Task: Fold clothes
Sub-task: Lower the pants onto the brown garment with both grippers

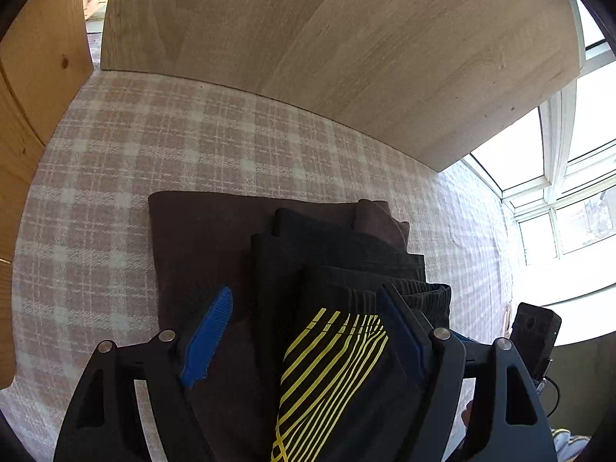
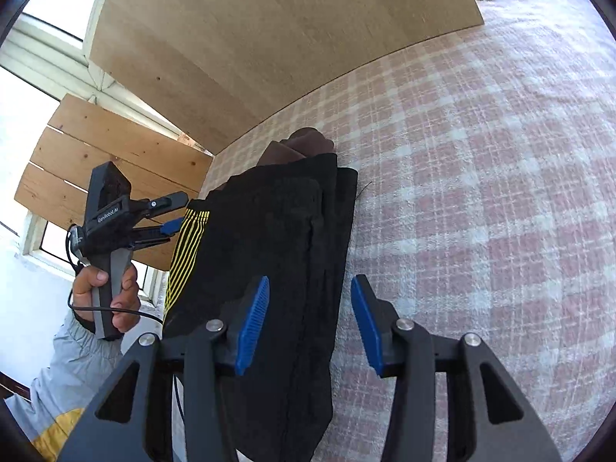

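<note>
left gripper (image 1: 304, 331): jaws wide apart, gripping nothing; the black garment with yellow stripes (image 1: 331, 369) lies between and below its blue pads (image 1: 206, 340).
right gripper (image 2: 308, 323): jaws partly apart, nothing pinched; the black garment's edge lies below the gap.
folded pile: black garment on a brown cloth (image 1: 200, 238), just ahead of both grippers, on the pink checked bed cover (image 2: 481, 192).
hand (image 2: 106, 296): grips the left gripper's handle.

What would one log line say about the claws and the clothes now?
left claw: open | right claw: open | black garment with yellow stripes: folded, on brown garment | checked cloth: underneath
</note>
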`<action>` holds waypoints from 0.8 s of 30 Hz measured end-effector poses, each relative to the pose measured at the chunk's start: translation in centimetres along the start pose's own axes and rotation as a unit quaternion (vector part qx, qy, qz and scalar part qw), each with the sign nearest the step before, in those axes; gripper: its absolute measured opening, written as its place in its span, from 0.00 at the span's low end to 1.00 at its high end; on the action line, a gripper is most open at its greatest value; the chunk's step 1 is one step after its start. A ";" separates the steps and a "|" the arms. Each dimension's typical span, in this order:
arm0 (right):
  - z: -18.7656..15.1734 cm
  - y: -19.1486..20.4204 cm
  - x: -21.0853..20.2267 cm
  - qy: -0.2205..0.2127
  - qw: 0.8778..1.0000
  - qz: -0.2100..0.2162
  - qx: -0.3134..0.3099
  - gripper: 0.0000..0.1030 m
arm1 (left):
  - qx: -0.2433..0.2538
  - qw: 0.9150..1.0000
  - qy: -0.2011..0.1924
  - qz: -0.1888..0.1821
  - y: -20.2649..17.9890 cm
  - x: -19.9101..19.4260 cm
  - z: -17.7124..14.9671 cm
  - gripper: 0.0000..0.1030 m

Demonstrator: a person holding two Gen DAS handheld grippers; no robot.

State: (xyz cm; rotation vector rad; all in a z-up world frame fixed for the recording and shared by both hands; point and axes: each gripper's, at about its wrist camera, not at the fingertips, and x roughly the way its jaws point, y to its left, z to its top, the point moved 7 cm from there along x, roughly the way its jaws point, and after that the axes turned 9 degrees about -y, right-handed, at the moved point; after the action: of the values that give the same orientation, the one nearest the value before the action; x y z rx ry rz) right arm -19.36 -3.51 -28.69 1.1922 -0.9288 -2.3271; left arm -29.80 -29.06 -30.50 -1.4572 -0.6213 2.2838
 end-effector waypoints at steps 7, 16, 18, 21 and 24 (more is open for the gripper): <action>1.0 -1.5 1.3 0.003 0.998 0.042 0.055 0.52 | 0.005 0.999 0.008 -0.033 0.5 1.1 -0.1 0.73; 2.2 0.6 4.8 0.054 0.998 0.010 -0.014 0.52 | 0.058 0.998 0.000 -0.012 -1.5 2.0 -0.3 0.72; 2.1 1.2 5.5 0.064 0.997 0.009 -0.029 0.45 | 0.071 0.997 0.004 -0.006 -1.9 2.2 -0.6 0.71; 1.8 1.0 6.1 0.080 0.997 0.007 -0.022 0.39 | 0.085 0.996 0.011 0.009 -2.1 2.8 -1.1 0.61; 1.7 1.6 6.5 0.084 0.995 -0.010 -0.045 0.27 | 0.098 0.995 0.008 0.023 -2.2 2.9 -1.3 0.55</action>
State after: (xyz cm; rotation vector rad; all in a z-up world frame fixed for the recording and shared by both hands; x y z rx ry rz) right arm -24.48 -7.70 -30.60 1.3414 -0.7496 -2.2182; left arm -29.62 -25.46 -31.95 -1.4061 -0.3510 2.2922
